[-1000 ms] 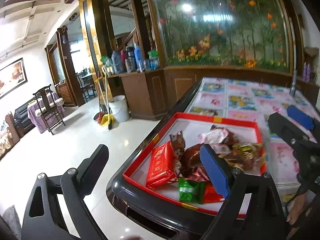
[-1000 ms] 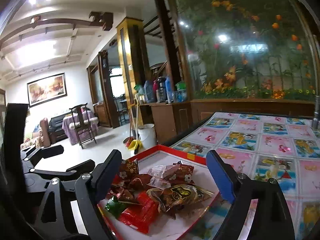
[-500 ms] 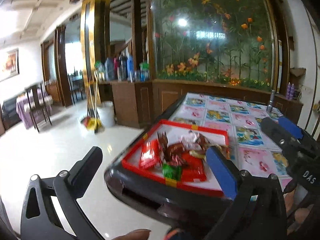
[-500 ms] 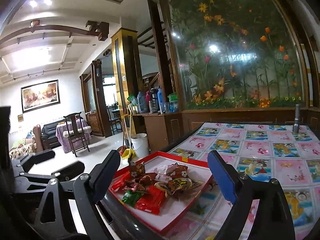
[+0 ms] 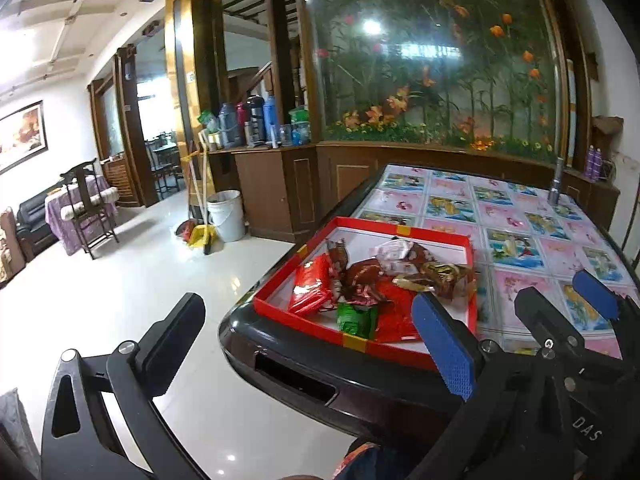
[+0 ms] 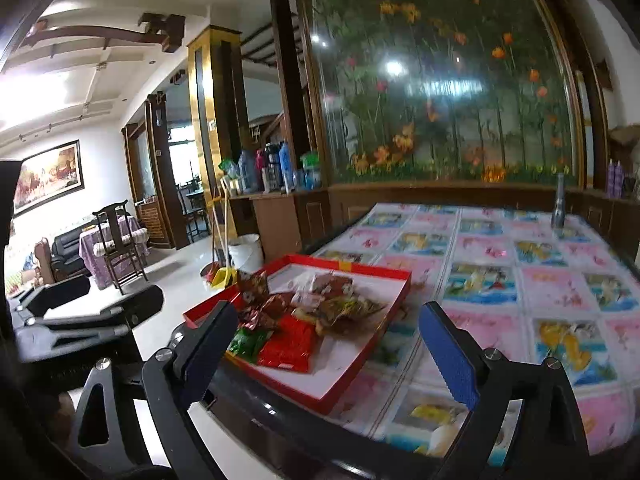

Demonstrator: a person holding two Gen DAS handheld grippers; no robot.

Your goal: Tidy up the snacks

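With the left gripper (image 5: pixel 308 340) wide open and empty and the right gripper (image 6: pixel 324 344) opening with nothing between its jaws, both short of the tray (image 5: pixel 362 342) at the table's (image 5: pixel 520 224) near-left corner, approach the piled snacks (image 5: pixel 372 280) low, taking one wrapper from the heap's edge.

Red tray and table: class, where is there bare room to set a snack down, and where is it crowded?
Bare: the red tray's white far end and the table beyond its right rim, up to the flashlight. Crowded: the snack pile across the tray's middle and near end.
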